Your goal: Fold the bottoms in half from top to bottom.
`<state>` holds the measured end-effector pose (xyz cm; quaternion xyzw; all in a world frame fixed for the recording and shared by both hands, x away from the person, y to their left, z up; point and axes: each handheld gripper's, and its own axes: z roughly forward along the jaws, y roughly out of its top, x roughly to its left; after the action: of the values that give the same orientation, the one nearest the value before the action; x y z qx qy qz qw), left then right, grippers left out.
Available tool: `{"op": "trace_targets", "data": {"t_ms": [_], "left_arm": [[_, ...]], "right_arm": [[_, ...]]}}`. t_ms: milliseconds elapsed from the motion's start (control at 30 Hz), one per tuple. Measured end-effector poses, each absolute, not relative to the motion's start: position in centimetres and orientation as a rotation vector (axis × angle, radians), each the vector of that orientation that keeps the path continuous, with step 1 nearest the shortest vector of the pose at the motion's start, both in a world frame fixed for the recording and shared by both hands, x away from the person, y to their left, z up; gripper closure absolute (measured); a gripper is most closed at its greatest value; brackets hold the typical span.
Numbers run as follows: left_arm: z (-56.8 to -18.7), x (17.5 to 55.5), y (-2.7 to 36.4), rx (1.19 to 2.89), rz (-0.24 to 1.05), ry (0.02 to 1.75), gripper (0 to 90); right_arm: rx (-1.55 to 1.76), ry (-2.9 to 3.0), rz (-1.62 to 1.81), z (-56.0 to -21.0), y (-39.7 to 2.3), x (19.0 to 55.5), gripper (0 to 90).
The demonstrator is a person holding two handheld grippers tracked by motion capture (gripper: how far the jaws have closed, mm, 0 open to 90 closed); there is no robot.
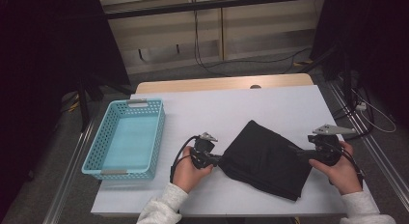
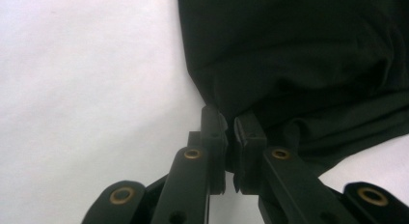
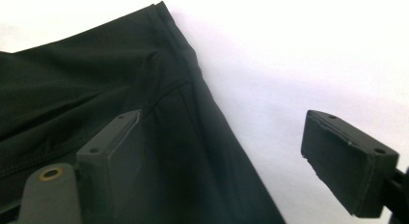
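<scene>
1. Folded black fabric garment [image 1: 266,160] lies on white surface [image 1: 231,108], right of the basket.
2. Left claw [image 2: 230,132] is pinched shut on its corner; thin grip, slip risked if tugged.
3. Right claw [image 3: 226,151] gapes wide astride the edge, nothing held; cloth may bunch.
4. Light-blue perforated plastic basket [image 1: 126,139] is seen empty.

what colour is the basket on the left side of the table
Light blue, a perforated plastic basket with grey handles; the high view shows it best.
</scene>
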<state>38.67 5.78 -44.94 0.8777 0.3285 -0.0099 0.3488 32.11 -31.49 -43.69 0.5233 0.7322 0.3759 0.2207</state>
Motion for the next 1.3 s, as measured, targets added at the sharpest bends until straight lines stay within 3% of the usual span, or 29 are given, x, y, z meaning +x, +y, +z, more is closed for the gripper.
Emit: {"op": "trace_targets", "data": {"t_ms": [1300], "left_arm": [[-43.6,44.7,8.7,2.238,0.1,0.973,85.4]], "right_arm": [[1.399,2.029,1.076,-44.1,-30.7,31.9,11.7]]}}
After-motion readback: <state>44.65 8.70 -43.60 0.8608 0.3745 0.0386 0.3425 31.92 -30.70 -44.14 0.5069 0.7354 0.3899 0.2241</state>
